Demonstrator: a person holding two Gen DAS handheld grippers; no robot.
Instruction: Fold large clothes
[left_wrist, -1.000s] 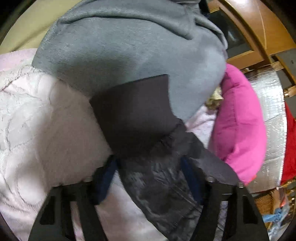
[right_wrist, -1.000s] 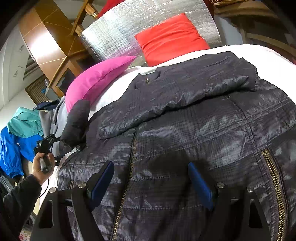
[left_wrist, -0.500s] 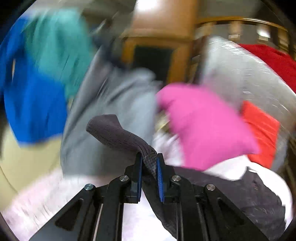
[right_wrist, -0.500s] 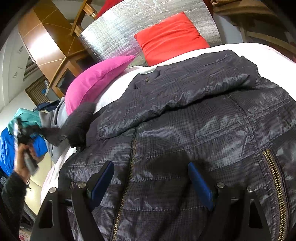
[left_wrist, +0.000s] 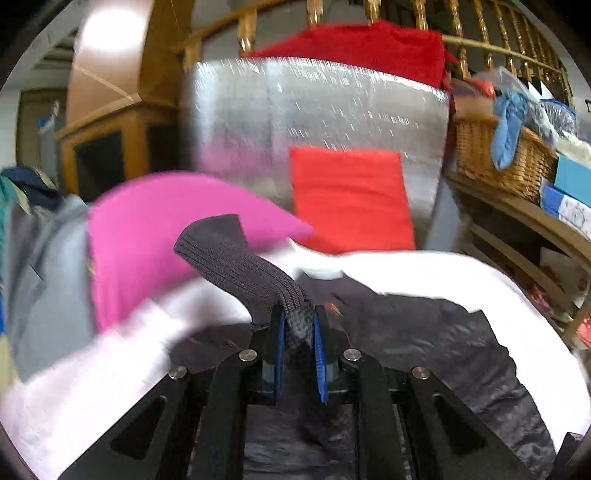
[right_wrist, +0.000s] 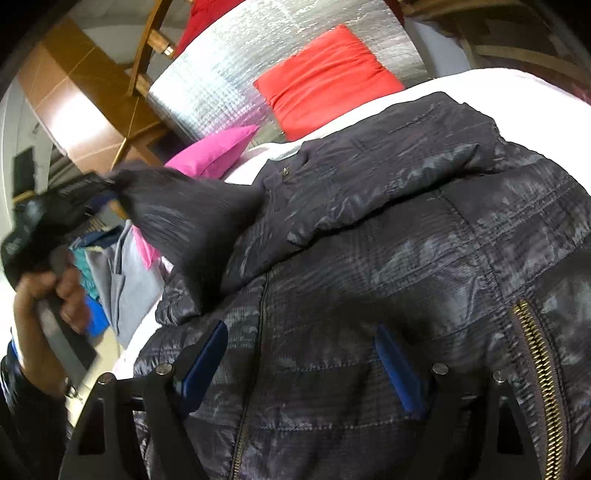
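A dark quilted jacket (right_wrist: 406, 236) lies spread on the white bed (right_wrist: 498, 81), front up, with a brass zipper (right_wrist: 539, 369) at the right. My left gripper (left_wrist: 298, 332) is shut on the jacket's sleeve just below its ribbed knit cuff (left_wrist: 236, 262), which sticks up to the left. In the right wrist view the left gripper (right_wrist: 92, 184) holds the sleeve (right_wrist: 192, 221) lifted above the jacket's left side. My right gripper (right_wrist: 299, 354) is open, low over the jacket's lower front, holding nothing.
A pink pillow (left_wrist: 159, 236) and a red pillow (left_wrist: 351, 199) lean at the bed's head against a silver foil panel (left_wrist: 317, 110). A grey garment (left_wrist: 44, 273) lies at the left. A wicker basket (left_wrist: 495, 151) and shelves stand at the right.
My left gripper closed on the sleeve near the cuff, lifted it and swung it toward the jacket's body. The right gripper stayed still and open over the jacket.
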